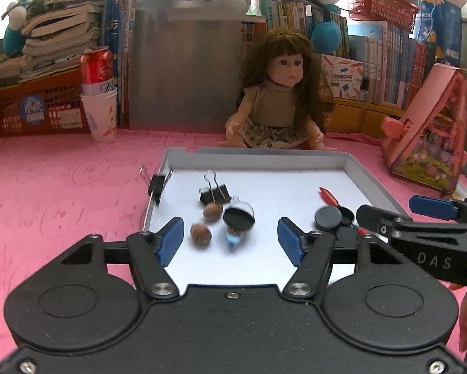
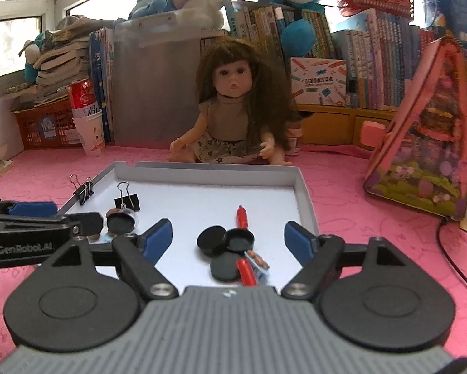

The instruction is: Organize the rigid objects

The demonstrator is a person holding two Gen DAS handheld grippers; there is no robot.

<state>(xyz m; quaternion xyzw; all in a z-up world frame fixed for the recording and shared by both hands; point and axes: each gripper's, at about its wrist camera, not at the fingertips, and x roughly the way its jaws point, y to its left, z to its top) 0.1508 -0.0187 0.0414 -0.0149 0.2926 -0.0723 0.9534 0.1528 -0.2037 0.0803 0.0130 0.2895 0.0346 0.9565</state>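
A shallow white tray lies on the pink cloth. In it are a black binder clip, two walnuts, a small clear jar with a black lid, a red pen and several black round lids. A second binder clip sits on the tray's left rim. My left gripper is open, with a walnut and the jar lying free between its pads. My right gripper is open wide over the lids and another red pen.
A doll sits just behind the tray. A red can in a paper cup stands at the back left by an orange basket. A pink toy house and a black cable are on the right. Books line the back.
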